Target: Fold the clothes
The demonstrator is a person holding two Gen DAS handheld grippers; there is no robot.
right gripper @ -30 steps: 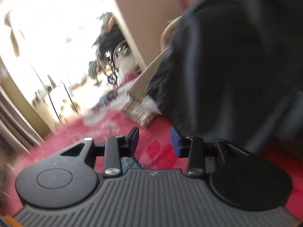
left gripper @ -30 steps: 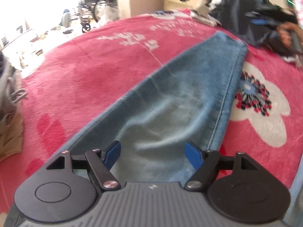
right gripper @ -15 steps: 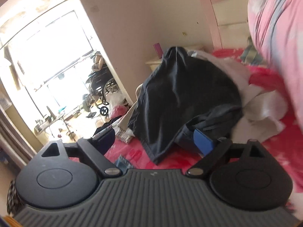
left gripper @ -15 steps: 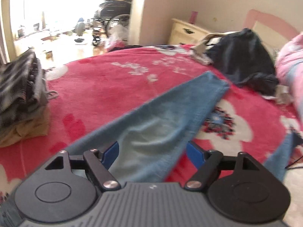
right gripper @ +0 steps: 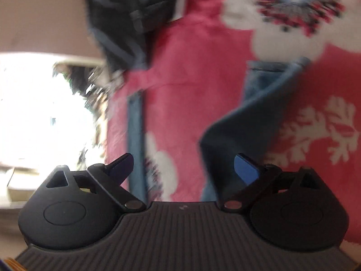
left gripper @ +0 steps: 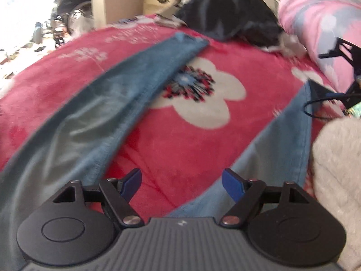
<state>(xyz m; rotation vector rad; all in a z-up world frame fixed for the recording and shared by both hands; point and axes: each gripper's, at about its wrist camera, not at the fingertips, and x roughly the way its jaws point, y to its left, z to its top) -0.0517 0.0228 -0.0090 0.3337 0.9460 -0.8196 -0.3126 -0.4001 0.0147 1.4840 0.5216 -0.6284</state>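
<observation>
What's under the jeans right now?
The jeans lie spread on the red flowered blanket, which shows between both legs. Whatever is beneath the denim itself is covered.

The left hand-held gripper (left gripper: 181, 181) now sits over bare red blanket (left gripper: 180, 144) between the two legs of the jeans (left gripper: 108, 94), no longer over the left leg, which lies at the left of the frame. The right hand-held gripper (right gripper: 183, 166) has swung from facing the dark clothes pile (right gripper: 128, 18), now upper left, to look down at the blanket (right gripper: 187, 67) and a jeans (right gripper: 255, 113) cuff. Its jaws, nearly together a second ago, are wide apart.
</observation>
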